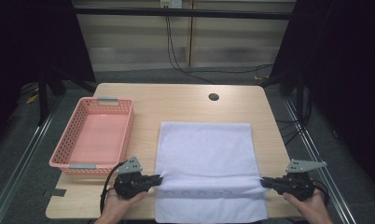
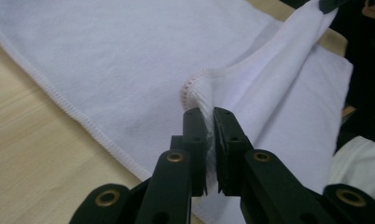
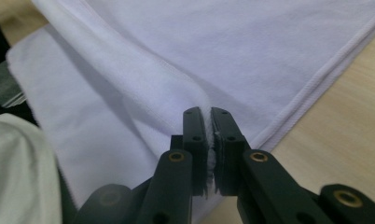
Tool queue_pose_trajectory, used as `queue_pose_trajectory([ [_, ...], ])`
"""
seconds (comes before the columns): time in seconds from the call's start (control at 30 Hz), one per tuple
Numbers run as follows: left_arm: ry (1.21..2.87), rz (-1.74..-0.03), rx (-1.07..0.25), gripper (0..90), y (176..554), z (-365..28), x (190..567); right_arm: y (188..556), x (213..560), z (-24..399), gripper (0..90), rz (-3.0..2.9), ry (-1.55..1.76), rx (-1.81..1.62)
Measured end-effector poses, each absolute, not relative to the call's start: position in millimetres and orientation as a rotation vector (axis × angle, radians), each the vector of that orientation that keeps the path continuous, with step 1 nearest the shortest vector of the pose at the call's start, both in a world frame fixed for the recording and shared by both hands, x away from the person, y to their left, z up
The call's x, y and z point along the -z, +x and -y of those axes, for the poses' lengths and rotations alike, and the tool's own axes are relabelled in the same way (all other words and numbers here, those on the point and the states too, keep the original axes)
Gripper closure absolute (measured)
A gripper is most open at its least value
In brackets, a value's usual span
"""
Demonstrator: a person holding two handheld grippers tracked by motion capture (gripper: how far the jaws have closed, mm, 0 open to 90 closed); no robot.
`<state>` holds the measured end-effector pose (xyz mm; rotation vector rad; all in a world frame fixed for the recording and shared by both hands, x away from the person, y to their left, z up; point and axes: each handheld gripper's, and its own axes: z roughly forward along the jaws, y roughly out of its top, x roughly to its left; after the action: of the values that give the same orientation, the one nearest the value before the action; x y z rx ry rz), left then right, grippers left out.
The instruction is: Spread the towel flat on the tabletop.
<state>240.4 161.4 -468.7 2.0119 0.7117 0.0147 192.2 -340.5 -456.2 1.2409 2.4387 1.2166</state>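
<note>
A white towel (image 1: 204,154) lies spread on the wooden table, its near part hanging over the front edge. A raised ridge of cloth runs across it between the two grippers. My left gripper (image 1: 158,179) pinches the towel's left edge; in the left gripper view its jaws (image 2: 210,135) press on the stitched hem (image 2: 195,83). My right gripper (image 1: 264,181) pinches the right edge; in the right gripper view the cloth (image 3: 167,88) sits squeezed between the jaws (image 3: 209,135). Both grippers are low, close to the tabletop.
A pink plastic basket (image 1: 73,135) stands empty at the table's left, just beyond my left gripper. A round cable hole (image 1: 213,97) sits near the far edge. Bare wood (image 1: 176,100) lies beyond the towel. Dark curtains flank the table.
</note>
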Motion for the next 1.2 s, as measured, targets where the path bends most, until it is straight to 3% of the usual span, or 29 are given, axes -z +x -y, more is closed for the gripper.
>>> queue_pose_trajectory([
  [0.13, 2.039, -0.69, 0.014, 83.2, 226.0, -166.0, 468.9, 176.7, 450.9, 338.2, 82.8, -2.507, 1.199, -1.2],
  [0.27, 2.155, -0.631, 0.052, 73.4, 210.4, -164.6, 474.9, 162.6, 454.8, 339.3, 81.1, -2.527, 1.244, -1.123],
  [0.47, 2.129, -0.608, 0.09, 67.7, 206.7, -177.7, 464.8, 144.3, 449.4, 341.4, 73.1, -2.569, 1.177, -1.14],
  [0.7, 2.057, -0.651, 0.049, 60.8, 221.8, -176.7, 456.9, 148.0, 439.8, 340.3, 67.8, -2.481, 1.177, -1.199],
  [0.87, 2.058, -0.626, 0.102, 51.9, 245.2, -152.4, 466.9, 174.4, 460.3, 309.2, 60.8, -2.604, 1.125, -1.195],
  [0.97, 2.158, -0.528, 0.113, 51.5, 241.3, -135.3, 472.5, 184.8, 470.2, 290.1, 59.3, -2.696, 1.085, -1.131],
  [1.03, 2.221, -0.556, 0.112, 52.6, 238.9, -130.4, 477.7, 192.8, 472.8, 281.9, 61.5, -2.723, 1.064, -1.161],
  [1.17, 2.281, -0.504, 0.155, 80.2, 229.6, -133.2, 484.5, 196.8, 482.7, 269.4, 70.6, -2.803, 1.038, -1.067],
  [1.2, 2.282, -0.477, 0.158, 83.2, 225.1, -134.3, 484.0, 193.8, 482.2, 269.4, 71.8, -2.8, 0.988, -1.088],
])
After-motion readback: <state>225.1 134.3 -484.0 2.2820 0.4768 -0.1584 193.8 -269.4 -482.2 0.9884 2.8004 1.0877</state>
